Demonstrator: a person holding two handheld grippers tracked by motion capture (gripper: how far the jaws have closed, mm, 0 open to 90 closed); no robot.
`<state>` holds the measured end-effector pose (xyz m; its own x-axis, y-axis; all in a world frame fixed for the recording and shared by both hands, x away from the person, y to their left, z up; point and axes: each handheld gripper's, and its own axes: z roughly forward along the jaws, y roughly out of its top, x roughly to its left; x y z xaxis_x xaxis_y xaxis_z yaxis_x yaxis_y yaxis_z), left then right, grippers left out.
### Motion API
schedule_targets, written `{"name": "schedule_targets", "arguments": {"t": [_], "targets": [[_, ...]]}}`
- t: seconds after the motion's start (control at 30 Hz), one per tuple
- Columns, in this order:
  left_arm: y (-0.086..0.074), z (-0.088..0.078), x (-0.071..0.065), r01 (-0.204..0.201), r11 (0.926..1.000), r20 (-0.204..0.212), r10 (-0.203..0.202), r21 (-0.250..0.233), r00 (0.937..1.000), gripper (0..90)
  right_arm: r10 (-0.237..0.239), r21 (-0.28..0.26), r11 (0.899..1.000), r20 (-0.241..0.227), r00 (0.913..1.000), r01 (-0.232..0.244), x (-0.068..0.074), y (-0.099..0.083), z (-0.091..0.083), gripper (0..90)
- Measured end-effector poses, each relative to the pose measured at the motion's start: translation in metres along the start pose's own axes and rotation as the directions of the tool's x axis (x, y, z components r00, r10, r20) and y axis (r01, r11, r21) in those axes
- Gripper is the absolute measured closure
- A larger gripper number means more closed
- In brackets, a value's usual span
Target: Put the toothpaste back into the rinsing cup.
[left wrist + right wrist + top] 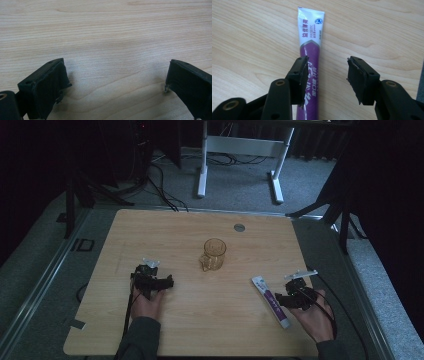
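Toothpaste tube [310, 53], purple with a white crimped end bearing printed characters, lies flat on the wooden bench [165, 235] toward its right side, its length running from near the front edge back toward the middle. In the right gripper view the right claw [325, 80] hangs over the tube with its jaws spread apart; the left-hand jaw sits above the tube's purple body while the other jaw stands over bare wood, and the pads do not press on the tube, so the claw is released. In the high view the right claw [296, 296] sits just beside the tube's right edge, held in the person's hand. Farther left, near the bench's centre, stands an amber glass mug [214, 254], well apart from the tube. Over the bench's left side, the left claw [152, 281] is released too, its jaws wide over bare wood grain.
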<state>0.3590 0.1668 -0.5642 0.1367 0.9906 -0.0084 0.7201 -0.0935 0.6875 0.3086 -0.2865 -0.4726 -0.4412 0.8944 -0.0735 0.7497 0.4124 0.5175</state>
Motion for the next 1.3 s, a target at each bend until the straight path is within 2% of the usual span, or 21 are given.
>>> {"name": "schedule_targets", "arguments": {"t": [0.2,0.4,0.53,1.3], "targets": [[0.000,0.000,0.000,0.000,1.0000,0.000,0.000,0.000,1.0000,2.8,-0.009,0.019,1.000,-0.009,0.9999,0.009,-0.001,0.002,0.001,51.7],[0.000,0.000,0.000,0.000,1.0000,0.000,0.000,0.000,1.0000,2.8,0.010,0.042,0.999,-0.028,0.9996,-0.009,-0.003,0.005,0.003,52.1],[0.000,0.000,0.000,0.000,1.0000,0.000,0.000,0.000,1.0000,2.8,0.034,0.048,0.998,-0.062,0.9975,-0.031,-0.004,0.007,0.005,52.2],[0.000,0.000,0.000,0.000,1.0000,0.000,0.000,0.000,1.0000,2.8,0.042,0.118,0.992,-0.074,0.9964,-0.033,-0.005,0.021,0.010,53.7]]}}
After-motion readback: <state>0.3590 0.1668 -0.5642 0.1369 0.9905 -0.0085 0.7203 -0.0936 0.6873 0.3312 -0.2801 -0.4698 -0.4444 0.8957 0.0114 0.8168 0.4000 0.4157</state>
